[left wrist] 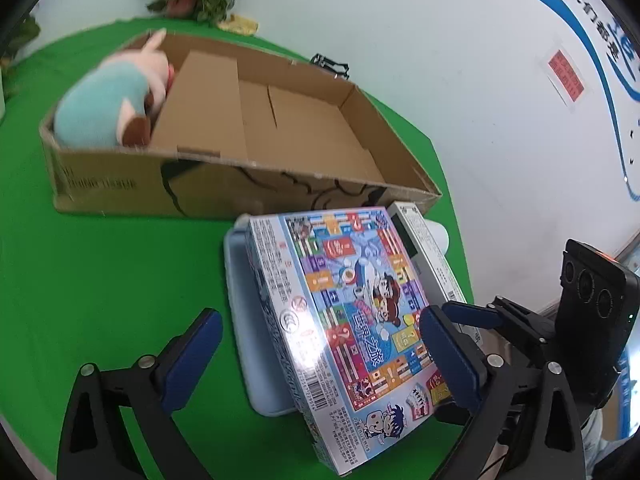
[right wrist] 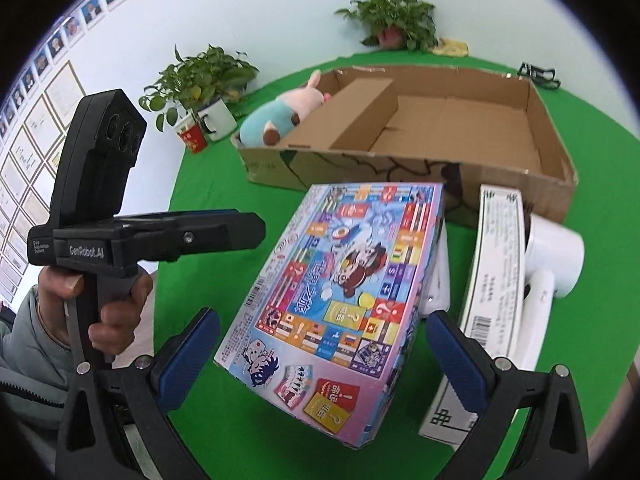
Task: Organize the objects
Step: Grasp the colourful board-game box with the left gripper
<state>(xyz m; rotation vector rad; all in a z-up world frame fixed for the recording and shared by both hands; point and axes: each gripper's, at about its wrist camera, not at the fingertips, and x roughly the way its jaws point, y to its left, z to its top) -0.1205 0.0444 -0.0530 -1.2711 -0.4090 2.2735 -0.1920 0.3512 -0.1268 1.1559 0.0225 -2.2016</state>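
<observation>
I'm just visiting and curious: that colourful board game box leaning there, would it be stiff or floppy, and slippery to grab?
The board game box probably stays stiff: its edges look straight and square. Its glossy wrap shows glare, so it may be slippery. It lies tilted on a pale blue tray, so a push could slide or tip it.

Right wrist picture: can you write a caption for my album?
Open right gripper straddles a tilted board game box, cardboard box beyond.

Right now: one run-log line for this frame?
left gripper: open, straddling game box | right gripper: open, straddling same box | cardboard box: plush toy inside
</observation>
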